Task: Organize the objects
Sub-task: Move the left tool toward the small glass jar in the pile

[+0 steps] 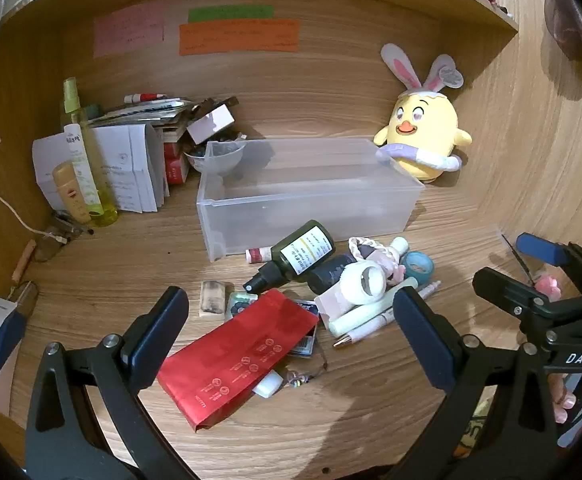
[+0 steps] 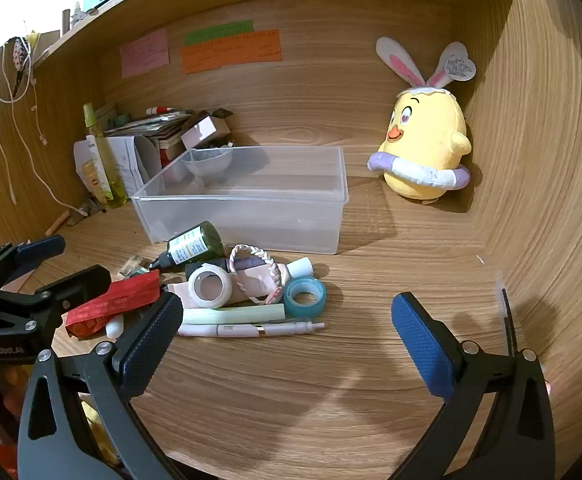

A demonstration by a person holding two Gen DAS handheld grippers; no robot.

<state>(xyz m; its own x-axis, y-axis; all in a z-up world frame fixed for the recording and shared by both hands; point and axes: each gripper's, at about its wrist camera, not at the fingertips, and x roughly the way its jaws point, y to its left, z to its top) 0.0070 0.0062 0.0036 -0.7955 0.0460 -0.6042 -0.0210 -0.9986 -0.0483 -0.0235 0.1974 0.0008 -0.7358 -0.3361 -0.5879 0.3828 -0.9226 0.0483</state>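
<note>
Heap of small items on desk [image 2: 331,380], at 6 o'clock of empty clear bin [image 2: 251,216].
- Red pouch [image 1: 235,356]: light, crinkly; pinch an edge.
- Green bottle [image 1: 303,252]: rigid, rolls; grip mid-body.
- Tape roll [image 2: 304,297]: stiff.

Left gripper [image 1: 291,328], right gripper [image 2: 287,336]: jaws spread wide, nothing held.

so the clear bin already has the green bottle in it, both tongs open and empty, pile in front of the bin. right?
Not quite. The clear bin holds nothing; the green bottle lies on the desk in the pile just in front of it, clearest in the right wrist view. The rest stands: left tongs and right tongs are open and empty.
</note>
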